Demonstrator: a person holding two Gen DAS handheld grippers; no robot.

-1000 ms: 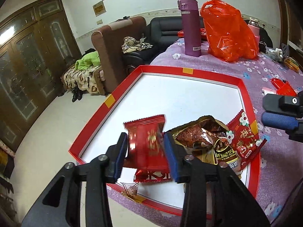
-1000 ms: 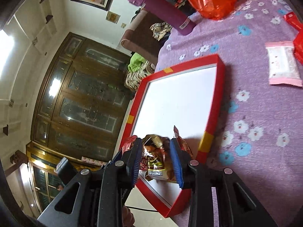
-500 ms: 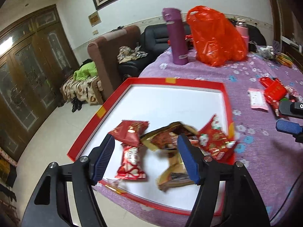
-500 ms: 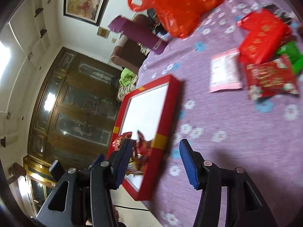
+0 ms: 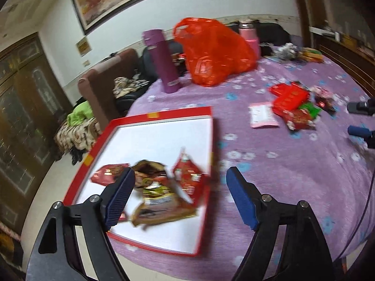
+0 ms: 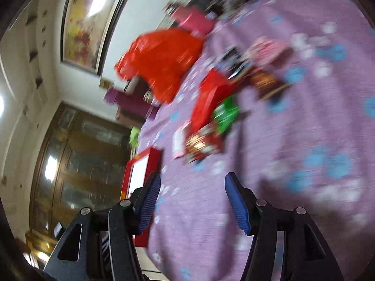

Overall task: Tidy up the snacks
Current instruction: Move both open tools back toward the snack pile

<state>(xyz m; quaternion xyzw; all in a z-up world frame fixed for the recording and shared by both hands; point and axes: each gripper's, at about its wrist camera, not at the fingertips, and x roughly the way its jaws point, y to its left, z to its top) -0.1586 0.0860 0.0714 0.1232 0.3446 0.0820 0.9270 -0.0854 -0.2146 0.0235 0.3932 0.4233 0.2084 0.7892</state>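
A purple flowered tablecloth (image 5: 293,164) covers the table, with a sofa and dark wooden cabinets behind it. In the left wrist view, the red tray (image 5: 150,117) with a white floor lies at the near left corner, and three packets sit in its near end: a small red packet (image 5: 105,174), a brown-and-gold packet (image 5: 157,196) with its long axis running toward the camera, and a red flowered packet (image 5: 189,175) tilted against the tray's right rim. The left gripper (image 5: 180,194) hangs above them with jaws spread wide and nothing between them. Farther right, the loose snack pile (image 5: 293,107) lies on the cloth, with a purple flask (image 5: 161,61) and an orange bag (image 5: 211,49) behind. The right wrist view is rolled and badly blurred: the right gripper (image 6: 192,201) is spread and empty over bare cloth, the snack pile (image 6: 211,117) ahead of it, seemingly a red bag overlapping a green one.
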